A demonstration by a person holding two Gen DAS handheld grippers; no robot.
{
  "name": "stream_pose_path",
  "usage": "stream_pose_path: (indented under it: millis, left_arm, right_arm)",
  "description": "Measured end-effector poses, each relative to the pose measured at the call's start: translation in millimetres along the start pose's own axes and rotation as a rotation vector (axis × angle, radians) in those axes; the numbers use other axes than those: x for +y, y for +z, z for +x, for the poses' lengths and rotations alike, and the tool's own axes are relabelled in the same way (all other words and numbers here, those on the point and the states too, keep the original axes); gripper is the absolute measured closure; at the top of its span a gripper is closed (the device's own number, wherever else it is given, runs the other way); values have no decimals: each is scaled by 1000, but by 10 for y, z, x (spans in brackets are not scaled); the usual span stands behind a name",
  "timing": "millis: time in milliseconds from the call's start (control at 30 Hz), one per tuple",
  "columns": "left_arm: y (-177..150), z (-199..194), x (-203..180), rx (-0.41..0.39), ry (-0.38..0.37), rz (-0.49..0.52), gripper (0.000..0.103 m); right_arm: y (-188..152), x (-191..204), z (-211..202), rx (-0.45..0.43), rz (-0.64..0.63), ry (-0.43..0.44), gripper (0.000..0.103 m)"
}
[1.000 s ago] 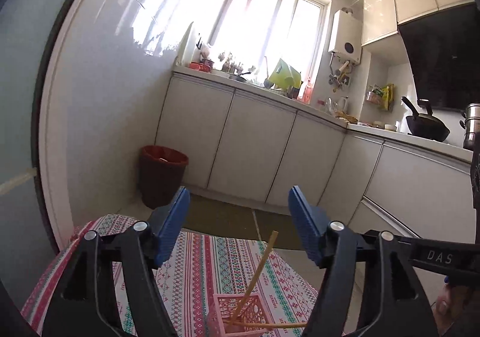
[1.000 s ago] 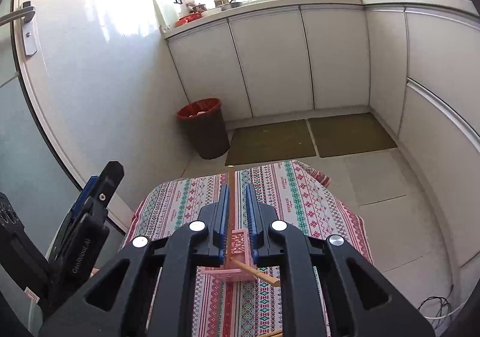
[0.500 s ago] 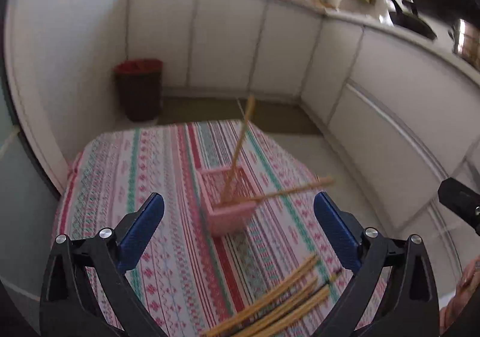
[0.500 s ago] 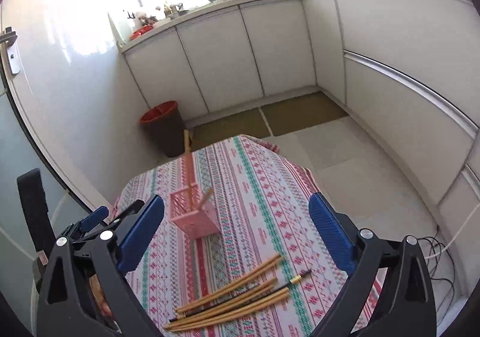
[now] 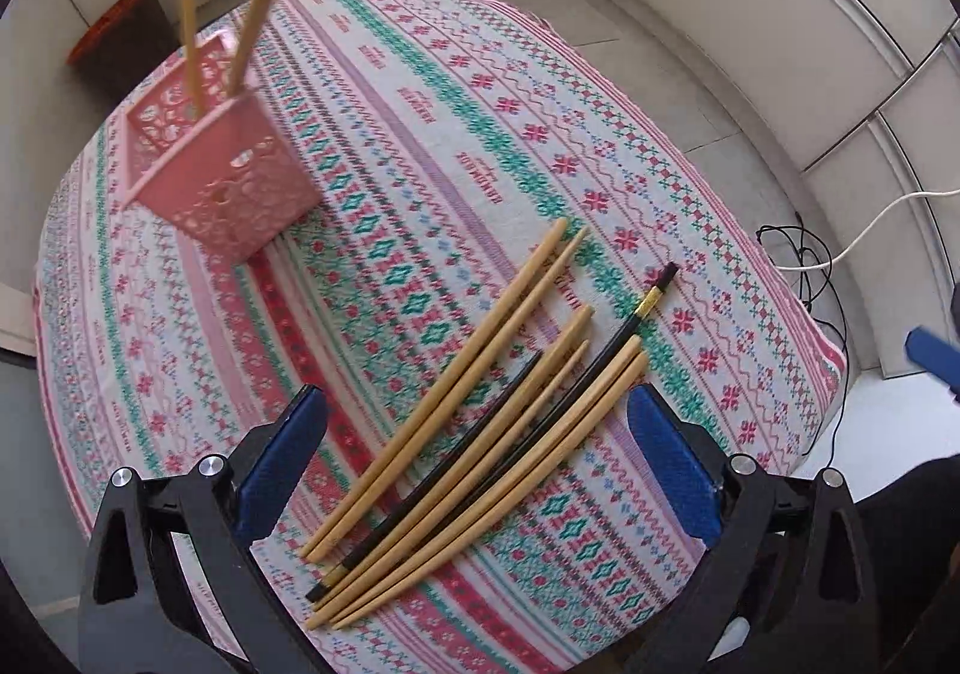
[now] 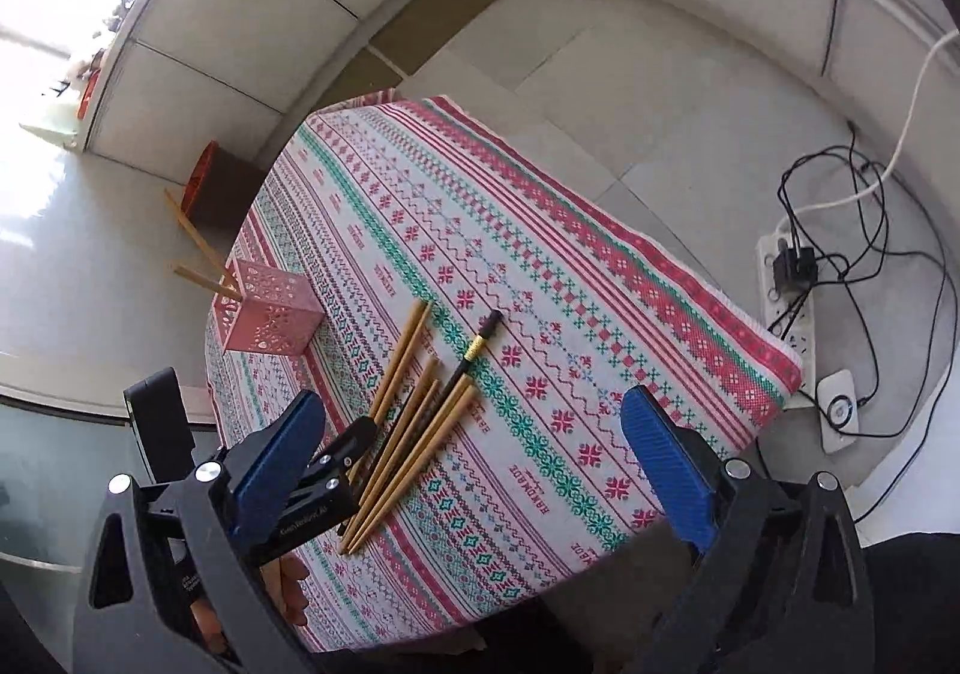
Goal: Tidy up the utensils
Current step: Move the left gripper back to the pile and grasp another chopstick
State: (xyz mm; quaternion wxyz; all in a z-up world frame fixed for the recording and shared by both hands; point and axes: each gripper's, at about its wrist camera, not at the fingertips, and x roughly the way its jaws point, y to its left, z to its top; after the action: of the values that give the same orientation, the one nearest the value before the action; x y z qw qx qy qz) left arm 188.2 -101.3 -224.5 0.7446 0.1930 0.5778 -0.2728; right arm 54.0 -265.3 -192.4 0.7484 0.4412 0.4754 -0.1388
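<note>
A pink perforated holder [image 5: 216,176] stands on the patterned tablecloth [image 5: 540,134] with two wooden chopsticks [image 5: 192,14] leaning in it. Several loose chopsticks [image 5: 480,410], mostly wooden with a black one [image 5: 624,338] among them, lie in a fan nearer to me. My left gripper [image 5: 477,434] points steeply down over that fan, open and holding nothing. In the right wrist view the holder [image 6: 270,314] is at the left and the loose chopsticks [image 6: 414,416] lie below it. My right gripper [image 6: 474,428] is open and empty, to the right of the left gripper [image 6: 324,482].
A dark bin with a red rim [image 6: 216,182] stands on the floor beyond the table, by white cabinets [image 6: 300,14]. A power strip [image 6: 792,278] with tangled cables lies on the floor to the right. The tablecloth's edge [image 6: 774,368] drops off close by.
Both grippers have tipped down from facing the kitchen to facing the table. The right gripper has opened and let go of a chopstick, which stands in the holder. The left jaws have spread wider.
</note>
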Motion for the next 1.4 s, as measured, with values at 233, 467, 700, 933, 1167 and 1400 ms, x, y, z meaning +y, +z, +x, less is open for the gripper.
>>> stream_pose_path:
  millis: [233,467,700,933,1167,1400]
  left_arm:
    - [178,171,-196,-9,1,35,8]
    - [450,273,-542,41,-94,133,12]
    - [542,441,-364,51,17,63,15]
    - [578,613,-298,68,125,67,55]
    - [653,528,-305,49,103,49,55]
    - [612,718,-241,104,117,59,58]
  right_arm:
    - [-1,-335,291,177,165,98,7]
    - [23,-546,123,89,220,5,7]
    - [-13,-694,252,122,276,-17,7]
    - [-55,-651,343,154,245,-23,7]
    - [-41,-681,352,158,256,-14,7]
    - [-53,-658,400,176,241,-22,7]
